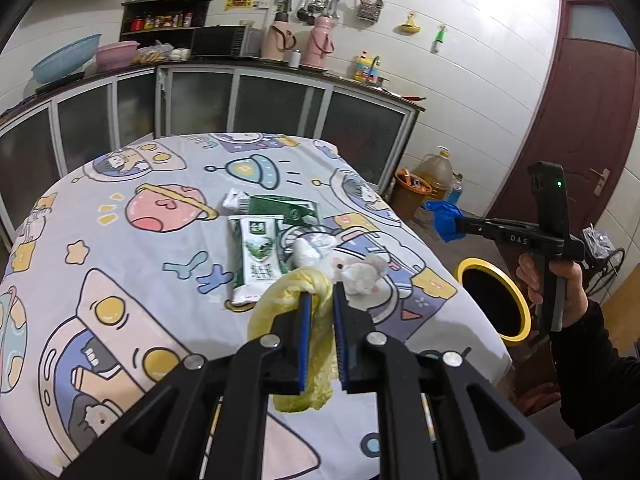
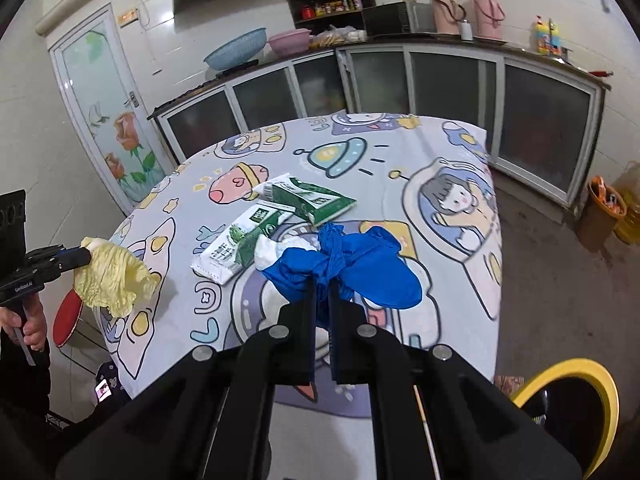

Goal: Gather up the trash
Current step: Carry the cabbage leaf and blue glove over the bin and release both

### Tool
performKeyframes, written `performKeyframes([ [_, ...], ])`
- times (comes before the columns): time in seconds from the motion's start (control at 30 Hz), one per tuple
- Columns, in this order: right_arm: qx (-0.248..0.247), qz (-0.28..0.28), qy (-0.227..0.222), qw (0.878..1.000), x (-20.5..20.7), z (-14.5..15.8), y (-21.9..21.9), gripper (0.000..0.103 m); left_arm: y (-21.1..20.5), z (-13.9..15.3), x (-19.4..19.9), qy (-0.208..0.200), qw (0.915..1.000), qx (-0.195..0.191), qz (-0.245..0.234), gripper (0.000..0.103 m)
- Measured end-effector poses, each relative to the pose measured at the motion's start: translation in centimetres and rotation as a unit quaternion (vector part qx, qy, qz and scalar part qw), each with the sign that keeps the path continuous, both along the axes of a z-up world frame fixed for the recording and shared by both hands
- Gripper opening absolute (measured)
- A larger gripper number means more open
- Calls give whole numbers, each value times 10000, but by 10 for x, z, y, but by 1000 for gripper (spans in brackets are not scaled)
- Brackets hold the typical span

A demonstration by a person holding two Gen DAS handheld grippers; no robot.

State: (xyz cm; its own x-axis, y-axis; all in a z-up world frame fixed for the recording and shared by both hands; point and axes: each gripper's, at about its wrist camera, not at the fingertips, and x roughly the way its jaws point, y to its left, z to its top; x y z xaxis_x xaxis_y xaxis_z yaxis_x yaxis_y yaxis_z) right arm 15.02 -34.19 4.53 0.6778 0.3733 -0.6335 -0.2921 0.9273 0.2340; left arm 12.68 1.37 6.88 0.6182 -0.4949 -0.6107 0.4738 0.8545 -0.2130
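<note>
The yellow bag point(image 1: 292, 320) hangs clamped in the left hand-held gripper point(image 1: 321, 300) over the table point(image 1: 120, 208); the blue bag point(image 2: 352, 264) is pinched in the right hand-held gripper point(image 2: 322, 296), beside the table's edge. Both are limp and thinly held, so either could slip out or snag. The milk cartons point(image 1: 260, 248) and crumpled tissues point(image 1: 352, 268) remain mid-table. The yellow-rimmed bin point(image 1: 496, 300) stands off the table's right edge, with open floor around it.
</note>
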Motion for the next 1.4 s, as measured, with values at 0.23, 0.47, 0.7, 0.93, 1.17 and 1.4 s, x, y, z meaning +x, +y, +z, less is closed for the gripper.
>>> performKeyframes([
  [0.23,46,-330,-32,9994,-25,-2,-28,5,-36,2,3,-24,9992,58,-396,10],
  [0.47,67,-834,-66,9965,-53,-5,-71,5,-88,3,10,-18,9953,95,-961,10],
  [0.7,93,-1436,-94,9895,-84,-8,-119,5,-154,9,21,-64,9870,45,-1608,10],
  [0.93,113,-2107,-56,9775,-113,-16,-169,5,-223,11,25,-87,9755,36,-2198,10],
  [1.17,101,-2571,45,9663,-133,-30,-202,5,-289,4,27,64,9622,-27,-2722,10],
  [1.4,130,-2792,184,9600,-144,-48,-220,6,-349,-12,27,242,9503,66,-3104,10],
])
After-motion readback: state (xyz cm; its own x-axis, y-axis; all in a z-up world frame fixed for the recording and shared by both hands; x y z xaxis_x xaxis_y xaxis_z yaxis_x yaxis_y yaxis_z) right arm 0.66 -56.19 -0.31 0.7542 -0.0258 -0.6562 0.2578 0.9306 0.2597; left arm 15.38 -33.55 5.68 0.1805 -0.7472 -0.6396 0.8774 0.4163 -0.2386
